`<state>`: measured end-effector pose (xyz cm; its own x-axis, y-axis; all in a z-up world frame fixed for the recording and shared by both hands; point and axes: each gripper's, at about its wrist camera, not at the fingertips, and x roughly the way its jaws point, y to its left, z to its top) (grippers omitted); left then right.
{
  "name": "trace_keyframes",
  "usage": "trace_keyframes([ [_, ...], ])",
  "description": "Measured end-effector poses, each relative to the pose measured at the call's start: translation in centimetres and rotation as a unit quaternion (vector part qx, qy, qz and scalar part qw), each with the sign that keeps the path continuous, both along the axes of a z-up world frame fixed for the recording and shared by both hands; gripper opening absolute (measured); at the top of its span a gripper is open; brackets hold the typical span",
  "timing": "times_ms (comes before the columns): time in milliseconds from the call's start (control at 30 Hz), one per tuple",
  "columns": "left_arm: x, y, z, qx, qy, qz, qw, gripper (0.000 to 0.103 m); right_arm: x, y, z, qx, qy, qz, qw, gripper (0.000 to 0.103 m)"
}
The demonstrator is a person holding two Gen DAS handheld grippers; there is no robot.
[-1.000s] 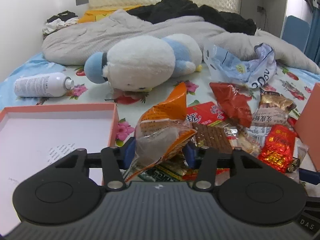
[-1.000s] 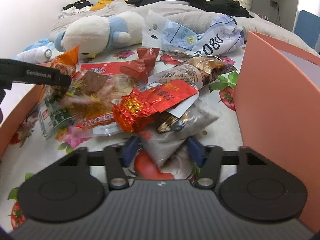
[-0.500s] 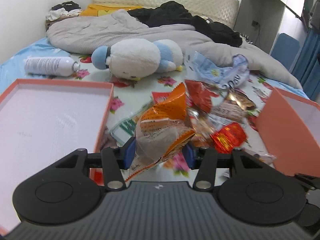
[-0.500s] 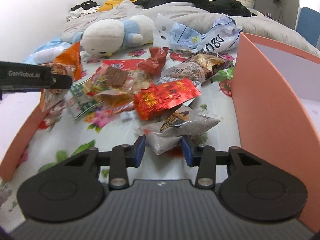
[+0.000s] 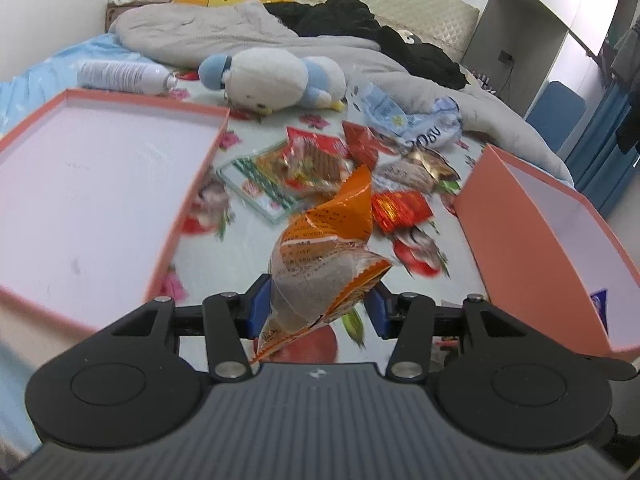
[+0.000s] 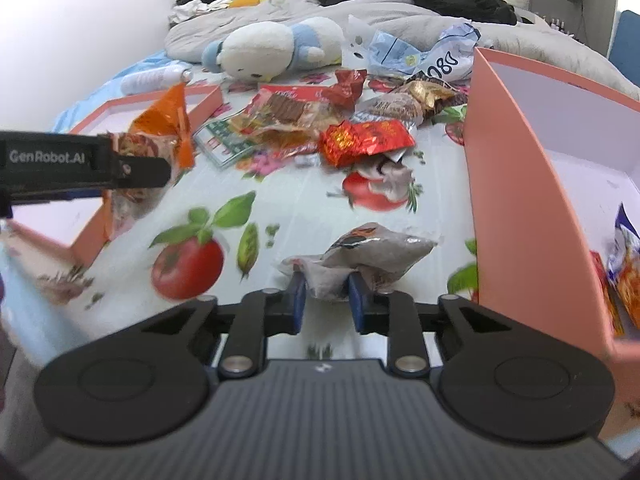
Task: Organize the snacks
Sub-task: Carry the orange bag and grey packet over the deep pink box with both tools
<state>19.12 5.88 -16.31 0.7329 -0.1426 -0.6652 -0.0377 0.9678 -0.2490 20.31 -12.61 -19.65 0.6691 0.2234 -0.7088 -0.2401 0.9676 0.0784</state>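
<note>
**Between two boxes: both packets lifted, drop-off pending**

Over the bed [image 5: 416, 256], left wrist view: my left gripper [image 5: 316, 308] pinches the orange snack packet [image 5: 328, 248] at its lower half, jaws pressed on both sides. The packet hangs clear of the sheet, just beside the shallow pink tray [image 5: 192, 196]. Gripper pitched downward. Step in hand, as I judge it: carry to a container. Next move: swing left over the tray wall, then release.

Right wrist view: my right gripper [image 6: 326, 298] has just been closing; its jaws now nip the crumpled end of the grey snack packet [image 6: 380, 252]. The tall pink box [image 6: 516, 184] stands near on the right, snacks already inside. Next move: clear its wall. The remaining snack pile [image 6: 340, 128] lies ahead.
</note>
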Motion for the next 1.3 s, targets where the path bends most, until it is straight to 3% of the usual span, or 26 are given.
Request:
trace_keyframes([
  [533, -4.9, -1.0, 3.1, -0.038, 0.011, 0.029, 0.9988, 0.055, -3.8, -1.1, 4.1, 0.021, -0.015, 0.023, 0.999, 0.016],
  [700, -5.1, -0.8, 4.4, -0.051, 0.007, 0.024, 0.9984, 0.055, -4.2, -1.5, 5.9, 0.020, -0.037, 0.020, 0.999, 0.012],
  [1033, -5.8, -2.2, 5.4, -0.060, 0.003, 0.009, 0.9981, 0.055, -4.9, -2.3, 6.7, 0.020, -0.043, 0.023, 0.999, 0.010],
  [1300, -5.0, -4.5, 8.4, -0.049, -0.016, -0.021, 0.9985, 0.055, -5.7, -4.8, 10.7, 0.035, -0.084, -0.002, 0.996, 0.009],
])
